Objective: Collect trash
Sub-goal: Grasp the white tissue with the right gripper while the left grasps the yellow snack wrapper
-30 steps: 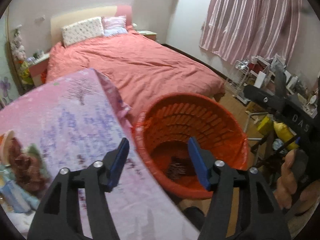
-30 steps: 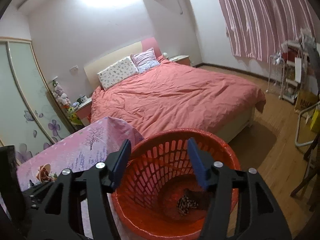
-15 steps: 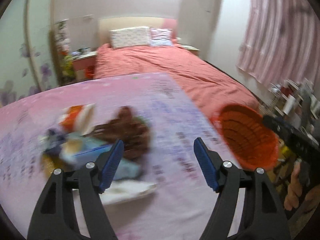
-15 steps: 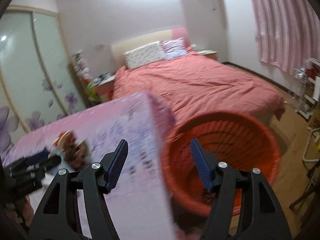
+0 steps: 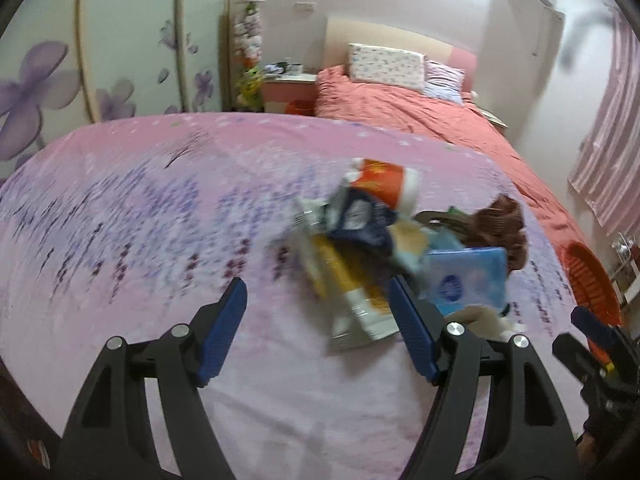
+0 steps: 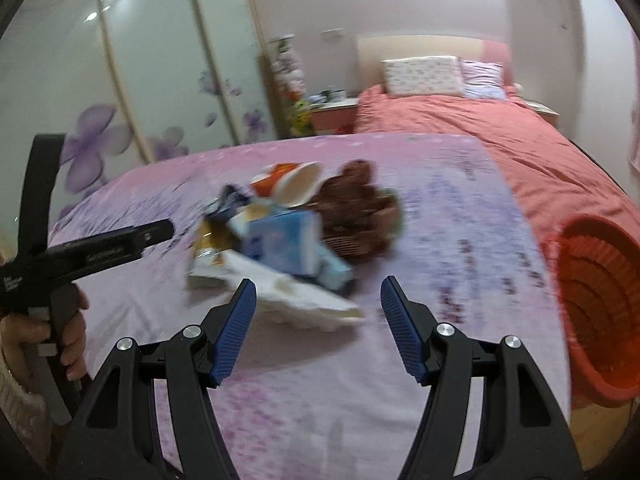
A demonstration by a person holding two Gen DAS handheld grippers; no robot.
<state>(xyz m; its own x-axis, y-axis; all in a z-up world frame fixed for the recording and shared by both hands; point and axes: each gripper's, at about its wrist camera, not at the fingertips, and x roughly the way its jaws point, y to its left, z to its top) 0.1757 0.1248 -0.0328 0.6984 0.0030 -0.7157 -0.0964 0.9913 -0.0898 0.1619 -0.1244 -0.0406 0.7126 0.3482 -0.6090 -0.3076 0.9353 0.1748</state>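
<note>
A blurred heap of trash lies on the pink flowered cloth (image 5: 140,220): an orange-and-white paper cup (image 5: 386,184), a dark blue wrapper (image 5: 356,220), a yellow packet (image 5: 340,276), a blue tissue pack (image 5: 464,280) and a brown clump (image 5: 504,228). My left gripper (image 5: 315,284) hangs open just short of the heap, pads touching nothing. In the right wrist view the tissue pack (image 6: 280,240), cup (image 6: 296,184) and a white crumpled sheet (image 6: 296,292) lie ahead of my open right gripper (image 6: 318,282). The orange basket (image 6: 596,292) stands at the cloth's right edge.
A bed with a coral cover (image 5: 420,112) stands beyond the cloth, with a nightstand (image 5: 288,84) and flowered wardrobe doors (image 6: 120,100) to the left. A person's hand (image 6: 60,328) grips the left tool's handle. Pink curtains (image 5: 608,152) hang at the right.
Both views have swung left, away from the basket and onto the trash heap. The basket now sits at the right edge. Both pairs of jaws stand slightly wider.
</note>
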